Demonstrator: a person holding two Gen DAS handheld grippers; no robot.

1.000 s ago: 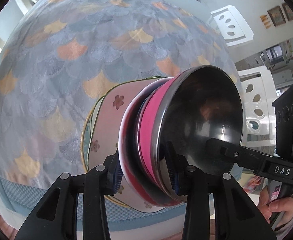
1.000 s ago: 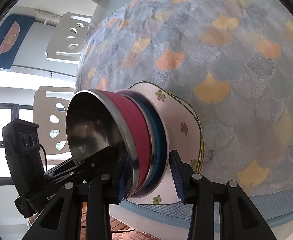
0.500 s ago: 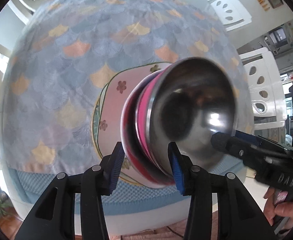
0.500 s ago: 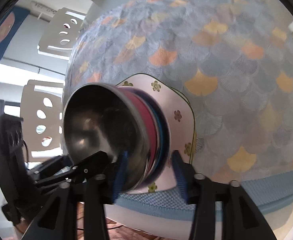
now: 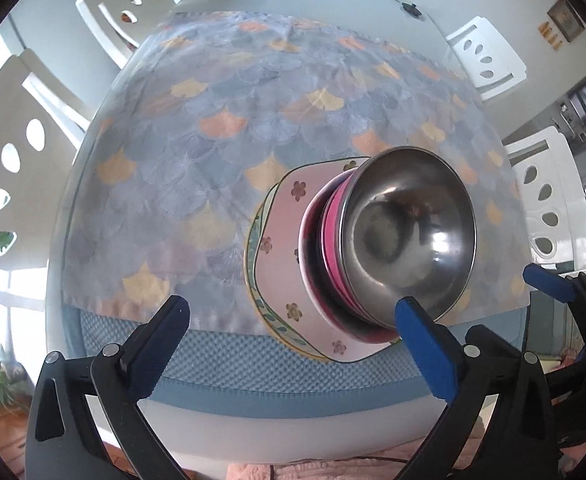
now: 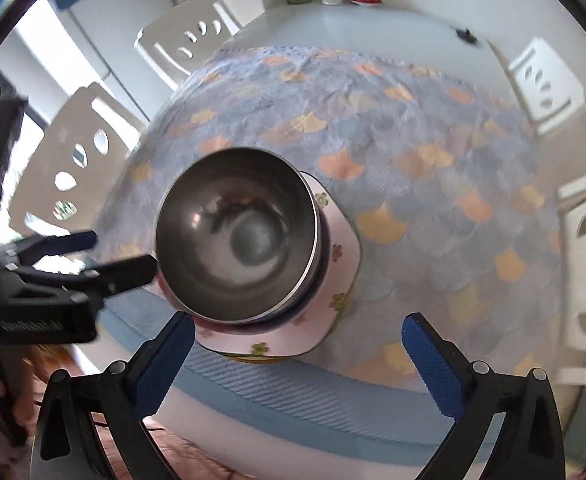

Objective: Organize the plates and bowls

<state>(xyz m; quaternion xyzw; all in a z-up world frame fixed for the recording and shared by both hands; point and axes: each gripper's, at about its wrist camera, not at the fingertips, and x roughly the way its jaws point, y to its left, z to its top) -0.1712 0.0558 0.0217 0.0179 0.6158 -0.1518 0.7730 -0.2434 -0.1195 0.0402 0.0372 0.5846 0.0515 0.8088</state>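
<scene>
While both grippers hang wide open and empty off the near edge of the table [image 5: 293, 420], the stack sits ahead between them, touching neither. Left gripper [image 5: 293, 320]: stack lies forward and to its right, its blue right pad just beside the stack's near rim. Right gripper [image 6: 299, 340]: stack lies forward and slightly left, roughly centred, so the right looks better lined up; judgement only. Stack: shiny round stainless steel bowl [image 5: 409, 236] on top, pink round bowl [image 5: 333, 232] nested under it, a further bowl rim below, all on a pale pink floral plate [image 5: 281, 256] over a yellow-rimmed plate [image 5: 251, 240]. It stands upright on the blue-grey fan-pattern tablecloth [image 5: 221, 120] near the front edge. Stacking looks complete.
</scene>
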